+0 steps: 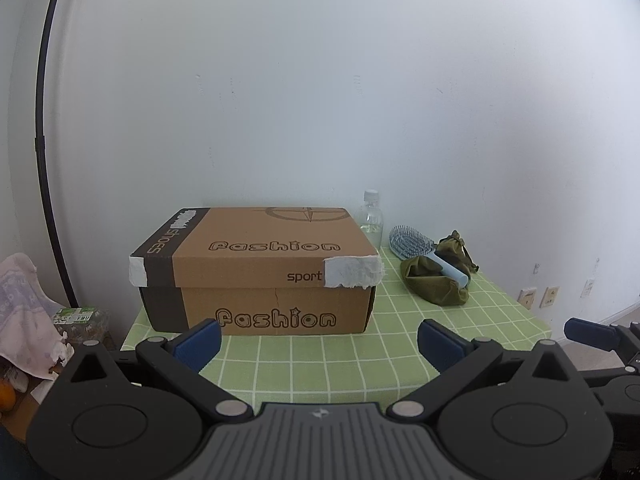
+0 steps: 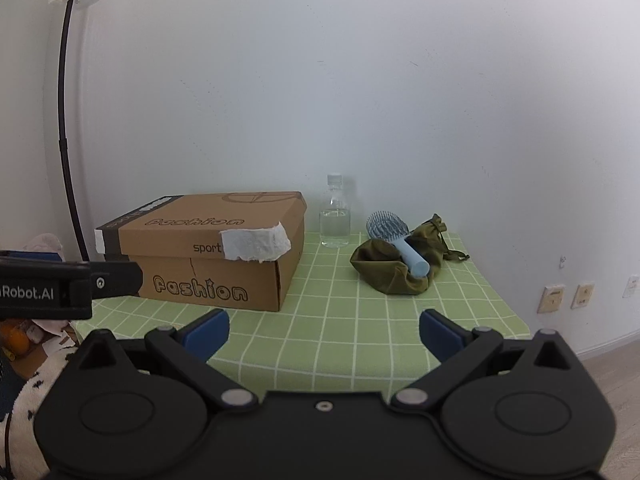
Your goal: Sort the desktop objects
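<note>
1. My right hand-held gripper (image 2: 324, 334) hovers at the near edge of the bench (image 2: 320, 344), its blue fingers spread wide apart with nothing between them.
2. My left hand-held gripper (image 1: 318, 344) is level with it on the left, fingers likewise apart and empty, facing the closed shoe box (image 1: 256, 276).
3. The loose things lie far and to the right: a light blue hairbrush (image 2: 394, 236) rests on a crumpled olive cloth pouch (image 2: 394, 270), and a clear water bottle (image 2: 335, 216) stands upright just left of them, between the pouch and the box.
4. The brush's long axis runs diagonally, its bristled head far-left and its handle pointing near-right, toward my right side.
5. From the right hand-held gripper the brush lies ahead and slightly right; from the left one it is well off to the right, past the box corner. I judge the right hand the nearer one for it.
6. Both hand-held grippers point forward and roughly level, low over the bench edge, well apart from every object.
7. The box lid is still on, so I judge the sorting not yet begun.
</note>
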A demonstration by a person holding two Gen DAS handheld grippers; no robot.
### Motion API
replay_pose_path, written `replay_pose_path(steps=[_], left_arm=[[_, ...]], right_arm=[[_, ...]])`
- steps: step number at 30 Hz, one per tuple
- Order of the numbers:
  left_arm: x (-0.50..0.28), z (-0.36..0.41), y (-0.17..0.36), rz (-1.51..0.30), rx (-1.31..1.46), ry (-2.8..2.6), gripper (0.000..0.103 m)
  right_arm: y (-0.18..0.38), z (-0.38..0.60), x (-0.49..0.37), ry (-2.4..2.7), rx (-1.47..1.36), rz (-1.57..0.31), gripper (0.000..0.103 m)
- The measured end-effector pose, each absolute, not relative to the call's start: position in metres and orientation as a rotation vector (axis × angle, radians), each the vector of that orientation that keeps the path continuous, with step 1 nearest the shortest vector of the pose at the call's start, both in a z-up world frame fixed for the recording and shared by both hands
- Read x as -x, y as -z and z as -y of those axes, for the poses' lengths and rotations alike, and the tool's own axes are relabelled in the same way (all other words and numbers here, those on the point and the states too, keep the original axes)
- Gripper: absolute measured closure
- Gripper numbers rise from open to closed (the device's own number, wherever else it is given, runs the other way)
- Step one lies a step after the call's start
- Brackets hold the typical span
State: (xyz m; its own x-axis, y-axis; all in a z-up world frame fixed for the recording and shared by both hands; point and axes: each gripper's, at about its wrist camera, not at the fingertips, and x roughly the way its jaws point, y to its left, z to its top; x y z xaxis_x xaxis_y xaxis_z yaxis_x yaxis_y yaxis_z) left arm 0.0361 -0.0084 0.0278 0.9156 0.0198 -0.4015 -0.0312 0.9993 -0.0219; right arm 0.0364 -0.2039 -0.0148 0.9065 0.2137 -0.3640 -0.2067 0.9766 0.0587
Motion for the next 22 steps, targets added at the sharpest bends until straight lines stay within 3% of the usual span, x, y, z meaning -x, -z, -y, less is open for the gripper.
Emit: replay_pose_path(steps=[22], left_arm=[[-0.0373, 0.0048, -0.0188, -0.447, 0.029, -0.032, 0.000]], right_arm=[[0.0150, 0.2013, -0.0350, -0.228, -0.001, -0.379, 0.001]])
